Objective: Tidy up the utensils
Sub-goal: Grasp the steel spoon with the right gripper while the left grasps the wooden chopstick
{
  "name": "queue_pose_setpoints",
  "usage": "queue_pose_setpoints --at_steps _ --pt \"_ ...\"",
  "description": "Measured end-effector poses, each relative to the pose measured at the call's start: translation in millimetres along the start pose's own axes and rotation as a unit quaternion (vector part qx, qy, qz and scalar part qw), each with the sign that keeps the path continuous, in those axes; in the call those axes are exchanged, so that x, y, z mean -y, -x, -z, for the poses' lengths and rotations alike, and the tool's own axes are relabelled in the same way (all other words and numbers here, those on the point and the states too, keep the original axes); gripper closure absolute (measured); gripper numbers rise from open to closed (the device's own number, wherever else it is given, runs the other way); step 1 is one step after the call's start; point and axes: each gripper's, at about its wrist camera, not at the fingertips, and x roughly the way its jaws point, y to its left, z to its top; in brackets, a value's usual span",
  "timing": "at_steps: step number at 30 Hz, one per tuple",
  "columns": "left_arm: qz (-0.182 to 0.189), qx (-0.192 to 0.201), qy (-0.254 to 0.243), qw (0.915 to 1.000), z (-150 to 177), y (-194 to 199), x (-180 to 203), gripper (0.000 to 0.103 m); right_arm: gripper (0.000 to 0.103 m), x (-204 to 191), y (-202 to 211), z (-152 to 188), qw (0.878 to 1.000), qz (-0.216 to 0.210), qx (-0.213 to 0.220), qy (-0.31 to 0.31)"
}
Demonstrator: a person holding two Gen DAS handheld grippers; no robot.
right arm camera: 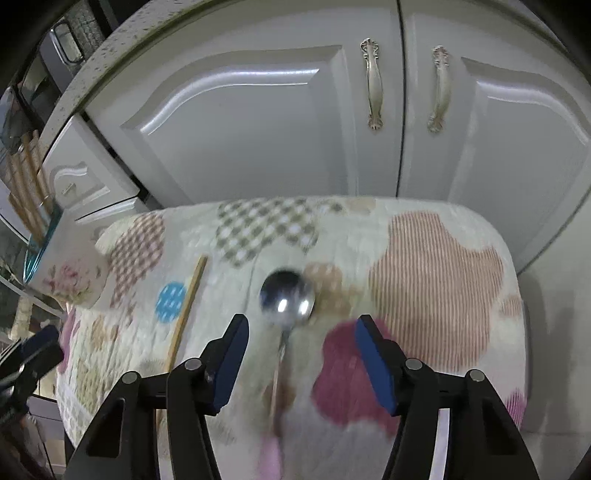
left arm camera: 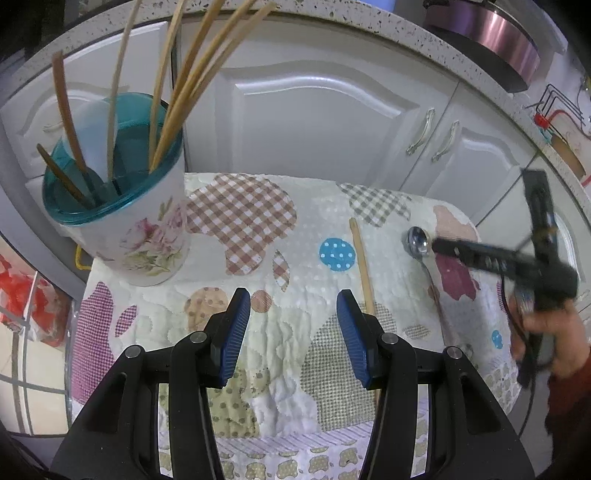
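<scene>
A floral utensil holder (left arm camera: 147, 236) with a teal rim stands at the quilt's back left, with several chopsticks (left arm camera: 177, 81) leaning in it. One loose chopstick (left arm camera: 364, 269) lies on the patchwork quilt (left arm camera: 295, 229), just right of my left gripper (left arm camera: 293, 328), which hovers open and holds nothing. A metal spoon (right arm camera: 288, 295) lies bowl away from me, its handle running between the blue pads of my right gripper (right arm camera: 302, 354). The pads stand apart from the handle. In the left wrist view the right gripper (left arm camera: 443, 247) hangs over the spoon (left arm camera: 417, 242).
White cabinet doors (right arm camera: 258, 122) with metal handles (right arm camera: 373, 85) rise right behind the quilt. A speckled countertop (left arm camera: 406, 33) runs above them with a purple pot (left arm camera: 491, 37). The holder (right arm camera: 74, 273) and the left gripper's fingers (right arm camera: 37, 350) show at the right wrist view's left edge.
</scene>
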Motion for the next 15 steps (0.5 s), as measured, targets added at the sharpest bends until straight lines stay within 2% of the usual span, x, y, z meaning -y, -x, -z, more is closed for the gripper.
queue_pose_setpoints --at_steps 4,6,8,11,15 --pt "-0.001 -0.012 -0.004 0.9999 -1.3 -9.9 2.1 0.055 0.045 4.8 -22.6 -15.4 0.999 -0.016 -0.023 0.032" --pt "-0.001 -0.018 -0.008 0.9998 -3.6 -16.4 4.4 0.055 0.060 4.8 -28.9 -18.8 0.998 -0.040 -0.027 0.048" --pt "0.000 -0.025 -0.008 0.9997 -6.3 -23.4 7.0 0.055 0.085 2.7 -36.5 -18.2 0.996 -0.056 -0.038 0.061" --pt "0.009 -0.041 -0.002 0.9991 -13.0 -36.8 11.9 0.055 0.095 4.3 -35.6 -14.7 0.996 -0.064 -0.027 0.063" --pt "0.017 -0.052 -0.006 0.9985 -23.4 -52.3 22.4 0.055 0.100 19.5 -20.1 -3.9 0.995 -0.089 -0.028 0.036"
